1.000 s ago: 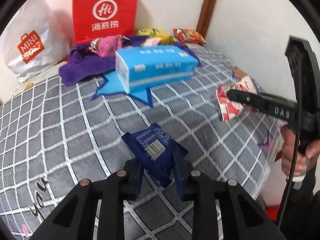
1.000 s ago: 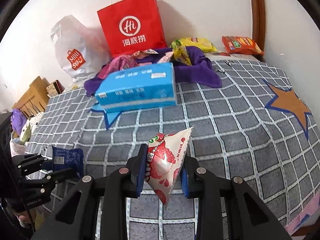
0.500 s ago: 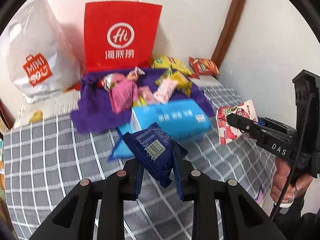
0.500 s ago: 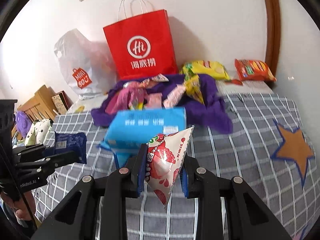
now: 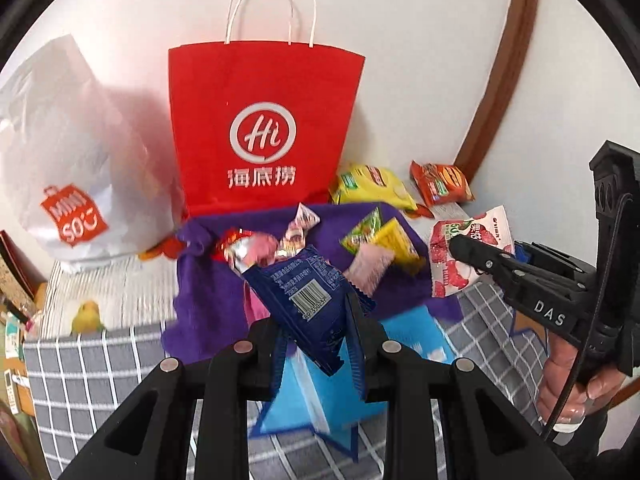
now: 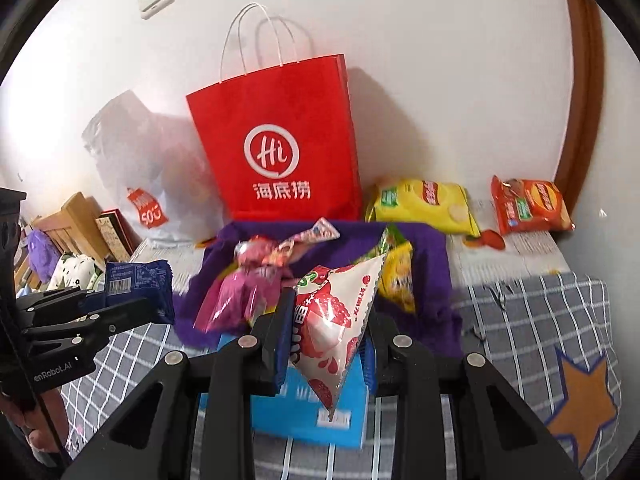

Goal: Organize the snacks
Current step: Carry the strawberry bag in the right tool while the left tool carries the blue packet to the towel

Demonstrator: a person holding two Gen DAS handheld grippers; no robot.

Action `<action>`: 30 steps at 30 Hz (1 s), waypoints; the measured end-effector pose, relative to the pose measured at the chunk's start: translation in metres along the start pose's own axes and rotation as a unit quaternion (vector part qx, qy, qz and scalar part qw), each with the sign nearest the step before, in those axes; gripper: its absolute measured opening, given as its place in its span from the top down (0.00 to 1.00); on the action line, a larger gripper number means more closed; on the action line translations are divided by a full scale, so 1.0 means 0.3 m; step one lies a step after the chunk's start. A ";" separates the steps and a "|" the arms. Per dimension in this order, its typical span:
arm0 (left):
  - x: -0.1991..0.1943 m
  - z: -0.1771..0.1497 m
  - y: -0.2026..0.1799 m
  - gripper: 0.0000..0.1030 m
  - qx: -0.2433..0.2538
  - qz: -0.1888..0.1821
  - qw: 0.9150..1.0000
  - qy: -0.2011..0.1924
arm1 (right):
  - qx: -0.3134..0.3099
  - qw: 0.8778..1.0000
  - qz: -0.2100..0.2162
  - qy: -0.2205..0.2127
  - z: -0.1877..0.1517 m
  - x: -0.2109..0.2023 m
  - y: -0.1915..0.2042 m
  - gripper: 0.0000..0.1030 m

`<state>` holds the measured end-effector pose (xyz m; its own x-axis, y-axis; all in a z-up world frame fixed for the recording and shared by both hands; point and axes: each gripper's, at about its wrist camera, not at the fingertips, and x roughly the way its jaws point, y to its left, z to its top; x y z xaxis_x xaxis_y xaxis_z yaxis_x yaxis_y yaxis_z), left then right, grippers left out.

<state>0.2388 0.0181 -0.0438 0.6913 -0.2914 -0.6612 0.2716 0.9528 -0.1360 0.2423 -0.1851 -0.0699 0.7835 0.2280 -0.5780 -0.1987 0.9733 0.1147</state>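
My left gripper [image 5: 316,332] is shut on a dark blue snack packet [image 5: 308,296], held in the air above the blue box [image 5: 336,392]; it also shows in the right wrist view [image 6: 136,284]. My right gripper [image 6: 326,328] is shut on a white and red strawberry snack packet [image 6: 336,320], seen too in the left wrist view [image 5: 464,252]. Both hover short of the purple cloth [image 6: 424,252] heaped with several snack packets [image 6: 256,272]. A red paper bag [image 6: 280,148] stands behind the cloth against the wall.
A white plastic bag [image 5: 60,152] leans left of the red bag. A yellow chip bag [image 6: 424,200] and an orange chip bag [image 6: 528,204] lie by the wall at right. The checked bedspread [image 6: 532,320] has an orange star patch [image 6: 584,396]. Wooden furniture [image 6: 76,224] stands at left.
Both grippers have lifted and moved forward toward the purple cloth and red bag, each still holding its packet. The blue box now lies beneath them.
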 end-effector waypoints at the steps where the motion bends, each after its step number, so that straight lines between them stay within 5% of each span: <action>1: 0.016 0.024 0.004 0.76 -0.001 0.001 1.000 0.000 | -0.003 1.000 -0.002 -0.002 0.015 0.011 0.001 0.71; 15: 0.197 0.198 0.101 0.76 -0.044 0.015 0.999 0.018 | 0.014 1.000 0.018 -0.018 0.199 0.171 -0.037 0.71; 30: 0.411 0.165 0.166 0.76 -0.072 -0.011 0.995 0.061 | -0.019 0.996 0.023 0.079 0.109 0.433 -0.035 0.71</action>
<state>0.3706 0.0253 -0.0956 0.5975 -0.3075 -0.7405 0.1805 0.9514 -0.2494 0.3654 -0.1649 -0.1196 0.6719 0.2619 -0.6928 -0.2555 0.9599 0.1151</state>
